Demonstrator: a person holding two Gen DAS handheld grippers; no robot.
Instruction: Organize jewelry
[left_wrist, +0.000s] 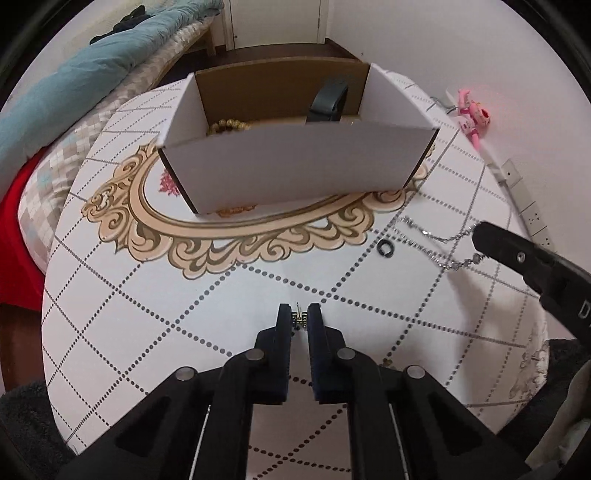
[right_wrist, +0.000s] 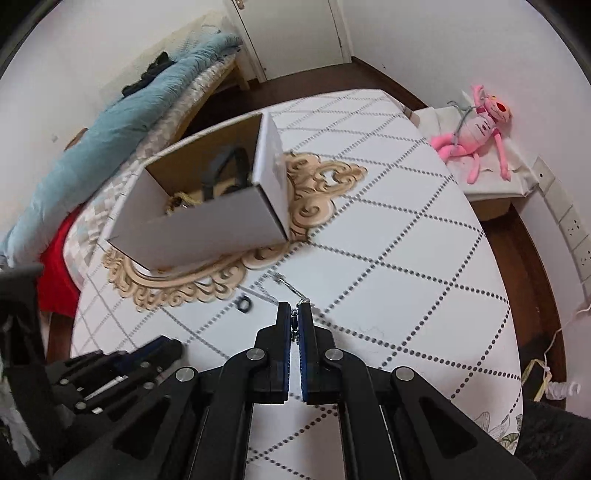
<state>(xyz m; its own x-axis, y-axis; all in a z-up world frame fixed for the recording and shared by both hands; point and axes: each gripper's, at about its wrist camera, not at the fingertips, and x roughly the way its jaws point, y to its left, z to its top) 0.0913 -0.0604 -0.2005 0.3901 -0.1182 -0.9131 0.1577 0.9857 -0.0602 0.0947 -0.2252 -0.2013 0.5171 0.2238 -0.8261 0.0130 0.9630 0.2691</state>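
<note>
Round table (left_wrist: 229, 295), glossy white top, dotted grey lattice, tan scrollwork medallion at centre. White cardboard box (left_wrist: 295, 173) sits on the medallion, open-topped, brown inside; holds wooden bead bracelet (left_wrist: 225, 125) and dark band (left_wrist: 328, 101).

Left gripper (left_wrist: 299, 319): jaws nearly closed, pinching a small metallic beaded piece (left_wrist: 300, 320) just above the tabletop.

Right gripper (right_wrist: 294, 317): jaws clenched on one end of silver chain (left_wrist: 428, 236); the rest trails on the table toward the box. Small black open ring (left_wrist: 386, 246) lies beside the chain.
</note>
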